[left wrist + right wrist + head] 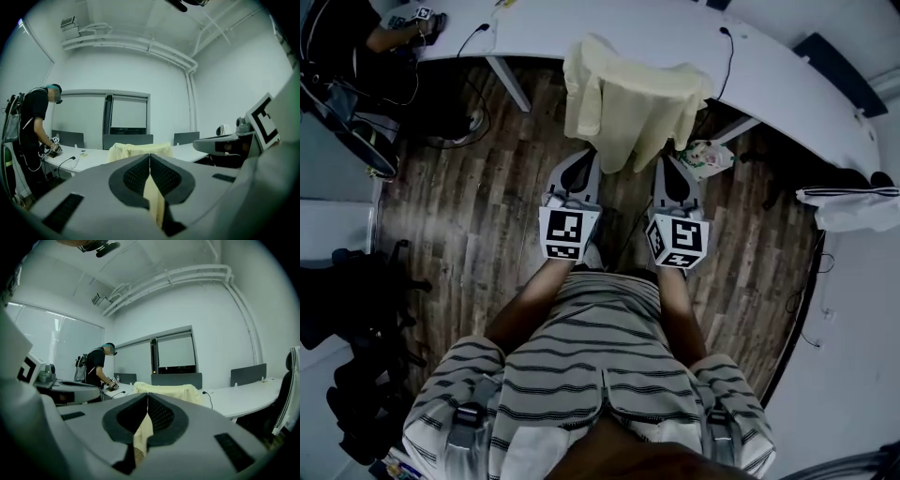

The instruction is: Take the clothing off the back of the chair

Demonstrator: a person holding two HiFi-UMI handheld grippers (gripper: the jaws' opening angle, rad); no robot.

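A pale yellow garment [628, 98] hangs over a chair back in front of the white desk; the chair itself is hidden under it. In the left gripper view the garment [138, 151] lies straight ahead, past the jaws, and the right gripper view shows it [171, 391] the same way. My left gripper [584, 159] points at the garment's lower left edge and my right gripper [668, 162] at its lower right edge. Both pairs of jaws are shut tip to tip, left gripper [150, 157] and right gripper [147, 397], with the cloth showing only behind them.
A curved white desk [787, 66] with cables runs behind the chair. A person [356, 28] stands at its far left end. A plastic bag [710, 157] lies on the wooden floor right of the chair. Black chairs [356, 309] stand at the left.
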